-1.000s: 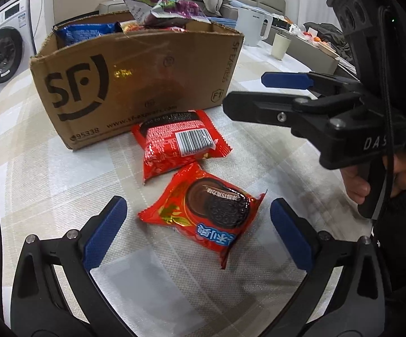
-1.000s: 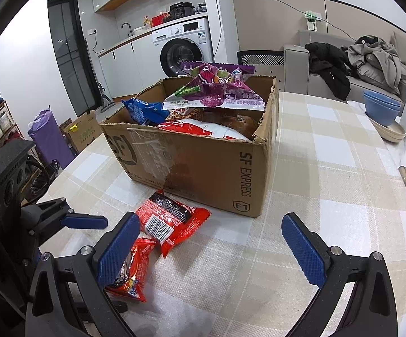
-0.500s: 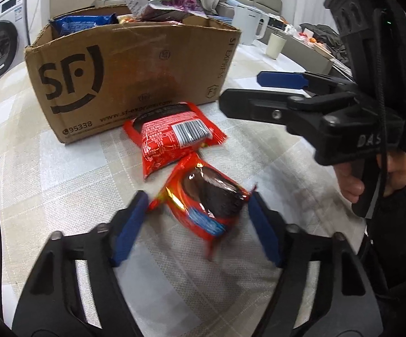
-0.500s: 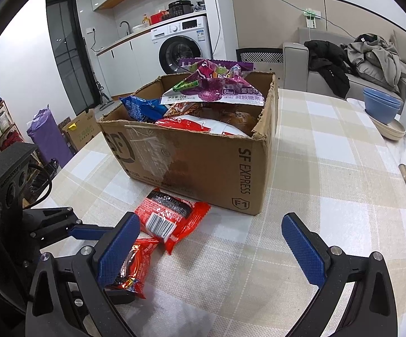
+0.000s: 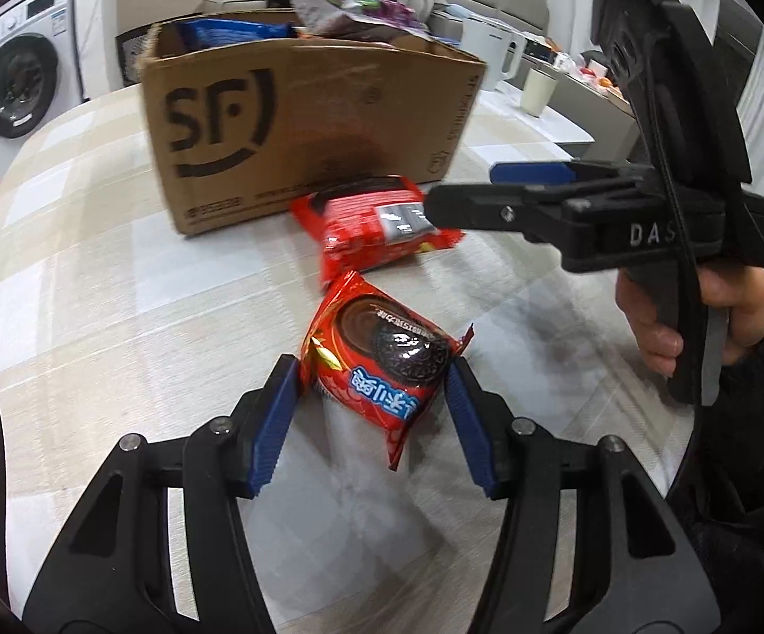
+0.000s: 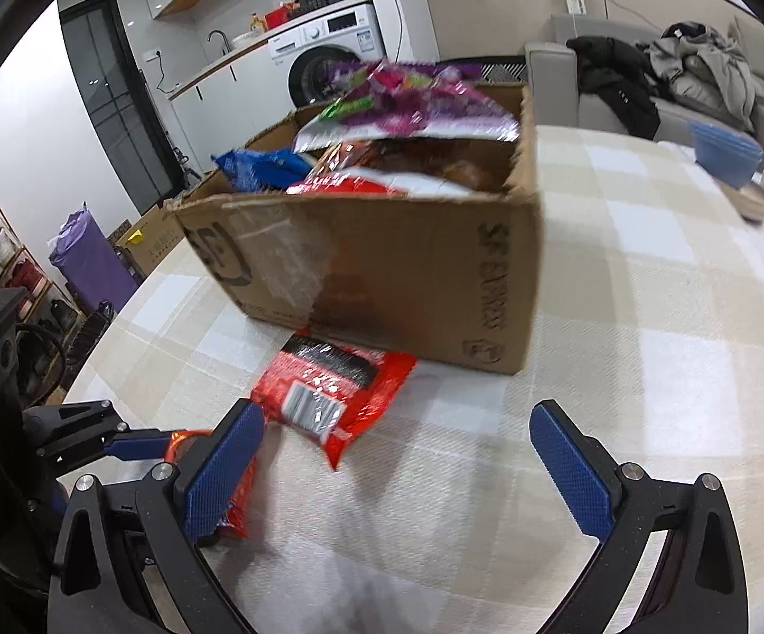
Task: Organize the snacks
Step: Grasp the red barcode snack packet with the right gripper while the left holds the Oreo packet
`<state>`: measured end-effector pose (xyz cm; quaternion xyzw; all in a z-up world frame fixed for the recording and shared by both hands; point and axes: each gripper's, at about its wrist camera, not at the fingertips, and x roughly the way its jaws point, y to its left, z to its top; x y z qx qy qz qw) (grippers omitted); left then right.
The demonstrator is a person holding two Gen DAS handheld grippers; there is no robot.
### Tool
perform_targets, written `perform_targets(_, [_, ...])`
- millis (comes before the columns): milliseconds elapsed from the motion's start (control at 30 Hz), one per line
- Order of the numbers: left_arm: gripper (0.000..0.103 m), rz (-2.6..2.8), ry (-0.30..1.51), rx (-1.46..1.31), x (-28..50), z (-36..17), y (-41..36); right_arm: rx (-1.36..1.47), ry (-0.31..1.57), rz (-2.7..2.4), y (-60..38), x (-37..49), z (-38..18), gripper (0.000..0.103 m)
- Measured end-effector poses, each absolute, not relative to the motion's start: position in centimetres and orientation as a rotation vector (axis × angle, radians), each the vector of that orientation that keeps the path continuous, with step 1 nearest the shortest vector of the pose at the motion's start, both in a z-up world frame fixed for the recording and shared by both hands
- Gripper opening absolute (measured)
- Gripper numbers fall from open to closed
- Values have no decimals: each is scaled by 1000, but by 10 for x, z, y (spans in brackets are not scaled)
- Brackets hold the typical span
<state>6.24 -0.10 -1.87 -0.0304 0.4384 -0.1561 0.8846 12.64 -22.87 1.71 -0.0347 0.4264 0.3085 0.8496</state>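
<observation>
Soft, even indoor light is filling both views, probably from overhead. Motion blur is smearing the cardboard box (image 6: 382,264) and checked tablecloth (image 6: 646,370). Glare is glinting on the cookie packet (image 5: 376,359). Fisheye edges are bending, with dark corners.

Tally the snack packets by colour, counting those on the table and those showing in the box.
Red: 3, the cookie packet in the left gripper, the barcode packet on the table, one in the box.
Blue: 1.
Purple: 1.
Total: 5; others are hidden.
</observation>
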Motion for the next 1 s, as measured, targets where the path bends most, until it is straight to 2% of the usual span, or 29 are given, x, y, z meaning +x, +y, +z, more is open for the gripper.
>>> perform_targets(733, [55,-320,900,-96,53,-22,16,-59,1016,538,-161,139,-1,102])
perform_targets(1000, [55,-317,899,-87,54,-22,16,-152,1015,488,-149,140,-10,102])
